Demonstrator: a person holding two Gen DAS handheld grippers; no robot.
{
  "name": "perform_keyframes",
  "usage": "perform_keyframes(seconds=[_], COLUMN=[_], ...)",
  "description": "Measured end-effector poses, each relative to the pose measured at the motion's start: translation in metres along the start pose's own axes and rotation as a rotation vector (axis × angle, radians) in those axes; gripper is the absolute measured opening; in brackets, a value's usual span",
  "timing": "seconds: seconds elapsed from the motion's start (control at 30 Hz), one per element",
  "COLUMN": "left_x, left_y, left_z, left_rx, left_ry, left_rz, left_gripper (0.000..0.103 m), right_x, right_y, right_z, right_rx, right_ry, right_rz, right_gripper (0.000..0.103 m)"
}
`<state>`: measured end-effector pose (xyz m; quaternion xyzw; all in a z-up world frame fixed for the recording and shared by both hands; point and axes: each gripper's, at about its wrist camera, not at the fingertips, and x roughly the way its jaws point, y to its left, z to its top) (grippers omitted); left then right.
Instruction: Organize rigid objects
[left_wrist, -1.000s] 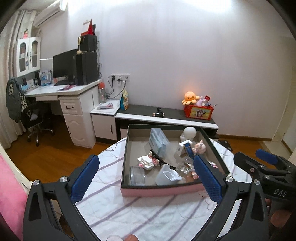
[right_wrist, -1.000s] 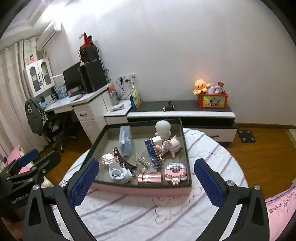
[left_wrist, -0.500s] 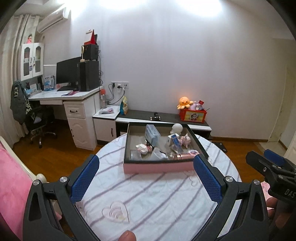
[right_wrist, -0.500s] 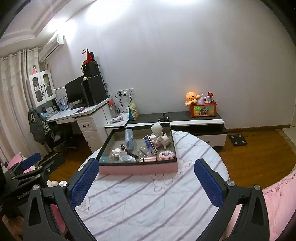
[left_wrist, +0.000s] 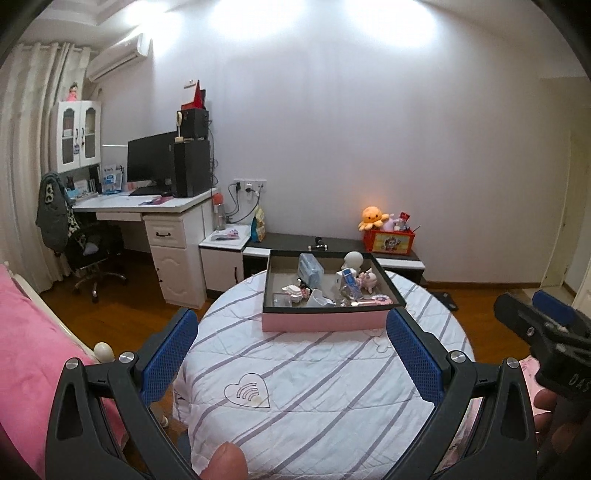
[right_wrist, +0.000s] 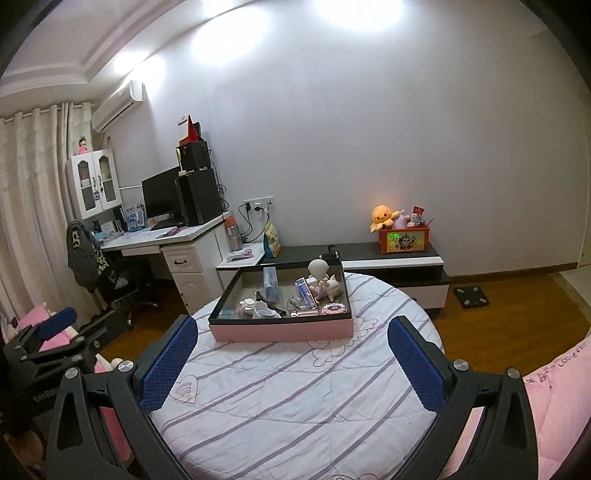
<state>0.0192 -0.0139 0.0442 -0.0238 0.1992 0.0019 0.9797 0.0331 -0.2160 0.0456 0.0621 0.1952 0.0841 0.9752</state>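
At the far side of the counter (left_wrist: 332, 387) the tray (left_wrist: 321, 320) holds small, light, likely slippery trinkets, best pinched across their bodies, with left gripper (left_wrist: 291, 354) and right gripper (right_wrist: 291, 354) both spread wide, empty.

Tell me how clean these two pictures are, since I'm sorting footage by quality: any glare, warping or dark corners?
Left wrist view: ceiling light blows out a patch of the wall, fisheye bends the room edges, corners go black; the tray stays sharp. Right wrist view: the same glare on the wall, curved curtains, dark rim; the table is evenly lit.
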Motion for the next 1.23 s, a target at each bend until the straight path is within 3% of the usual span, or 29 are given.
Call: perform_keyframes(seconds=[0.93,1.23], left_x=[-0.026,-0.029], left_y=[-0.012,-0.009], left_z=[0.004,0.005], left_rx=[0.014,-0.016], left_ry=[-0.048,-0.053], left_rz=[0.033,-0.011], left_gripper=[0.103,0.103], right_x=[-0.015,-0.016], right_y=[-0.001,-0.001], right_z=[-0.004,-0.004], right_rx=[-0.002,-0.004], right_ry=[-0.017,-0.016], right_rz=[0.002,-0.003], right_gripper=[0.103,0.103])
